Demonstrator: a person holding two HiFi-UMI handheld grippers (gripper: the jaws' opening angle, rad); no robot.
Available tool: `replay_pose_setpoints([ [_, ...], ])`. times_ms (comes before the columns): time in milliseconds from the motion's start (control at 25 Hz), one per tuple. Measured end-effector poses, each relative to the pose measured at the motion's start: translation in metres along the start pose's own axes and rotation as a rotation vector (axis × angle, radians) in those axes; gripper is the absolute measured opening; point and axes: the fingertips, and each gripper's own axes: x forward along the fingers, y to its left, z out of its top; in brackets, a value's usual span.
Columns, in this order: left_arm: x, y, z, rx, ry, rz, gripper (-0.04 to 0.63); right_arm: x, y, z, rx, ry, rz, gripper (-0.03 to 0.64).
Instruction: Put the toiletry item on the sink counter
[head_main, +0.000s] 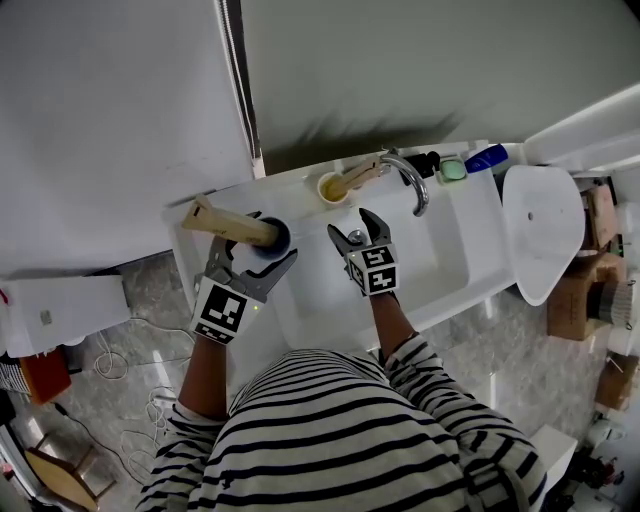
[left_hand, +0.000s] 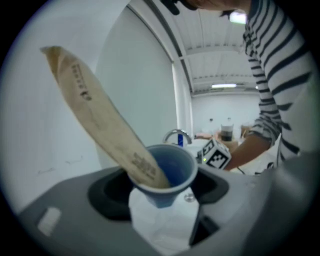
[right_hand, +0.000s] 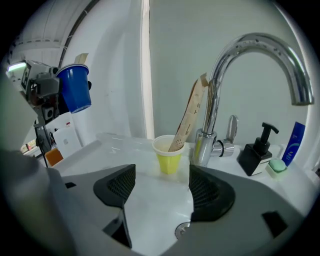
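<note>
My left gripper (head_main: 268, 246) is shut on a blue cup (head_main: 277, 236) and holds it in the air at the left end of the white sink counter (head_main: 300, 187). A long tan paper-sleeved toiletry item (head_main: 226, 222) leans out of the cup to the left. In the left gripper view the blue cup (left_hand: 172, 172) sits between the jaws with the sleeve (left_hand: 95, 115) slanting up-left. The right gripper view shows the same cup (right_hand: 75, 95) raised at far left. My right gripper (head_main: 350, 224) hangs open and empty over the basin (head_main: 445, 255).
A yellow cup (right_hand: 168, 154) with a second paper-sleeved item stands on the counter beside the chrome faucet (right_hand: 250, 57). Right of the faucet are a black pump dispenser (right_hand: 256, 152), a green soap (right_hand: 275, 166) and a blue bottle (right_hand: 296, 142). A white lidded fixture (head_main: 540, 230) stands at the right.
</note>
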Motion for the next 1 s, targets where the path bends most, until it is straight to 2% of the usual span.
replay_pose_setpoints([
  [280,0.002,-0.004,0.0,0.002,-0.002,-0.004,0.347,-0.024,0.016,0.021,-0.017,-0.065,0.03,0.301],
  [720,0.009,-0.002,0.001,0.012,0.003,-0.009,0.345,-0.066,0.036,0.076,-0.046,-0.229,0.076,0.301],
  [1000,0.018,0.003,0.0,0.025,0.008,-0.015,0.347,-0.078,0.04,0.094,-0.073,-0.276,0.084,0.299],
])
